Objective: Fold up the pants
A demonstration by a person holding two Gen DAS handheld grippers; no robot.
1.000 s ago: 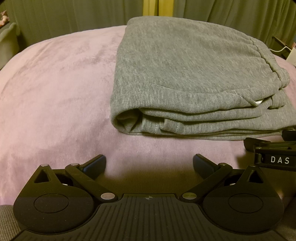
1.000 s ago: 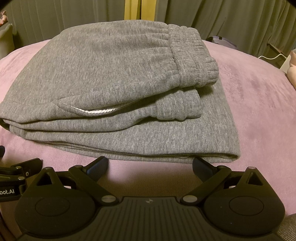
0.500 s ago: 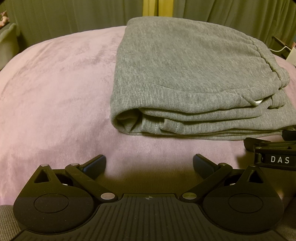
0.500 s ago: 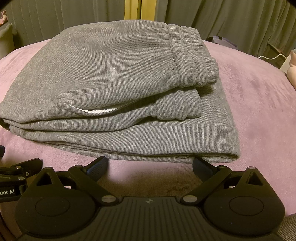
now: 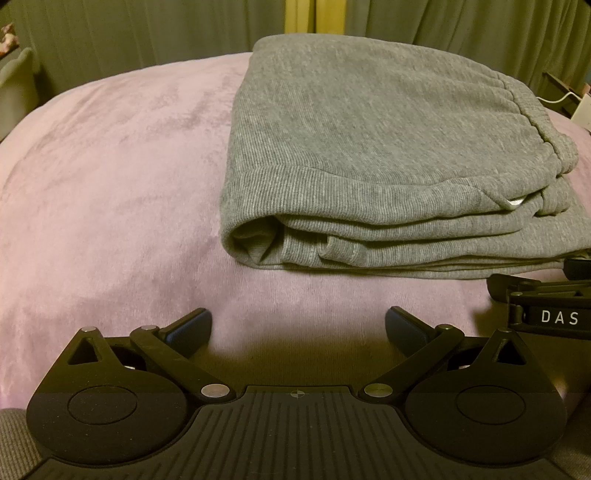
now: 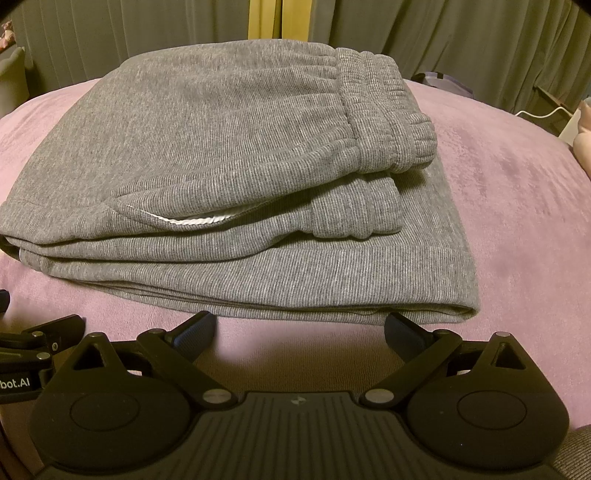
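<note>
Grey ribbed pants (image 5: 369, 155) lie folded into a thick stack on the pink blanket (image 5: 110, 184). In the right wrist view the pants (image 6: 229, 155) fill the middle, with the elastic waistband (image 6: 388, 114) on top at the right and a white pocket lining showing. My left gripper (image 5: 298, 325) is open and holds nothing, a short way in front of the stack's left corner. My right gripper (image 6: 300, 326) is open too, its fingertips just at the stack's near edge, nothing between them. Each gripper shows at the edge of the other's view.
The pink blanket (image 6: 517, 206) covers the whole surface. Green curtains (image 5: 147, 29) hang behind, with a yellow strip between them. A white cable and a small white thing (image 5: 583, 110) lie at the far right. A grey cushion (image 5: 14, 81) sits far left.
</note>
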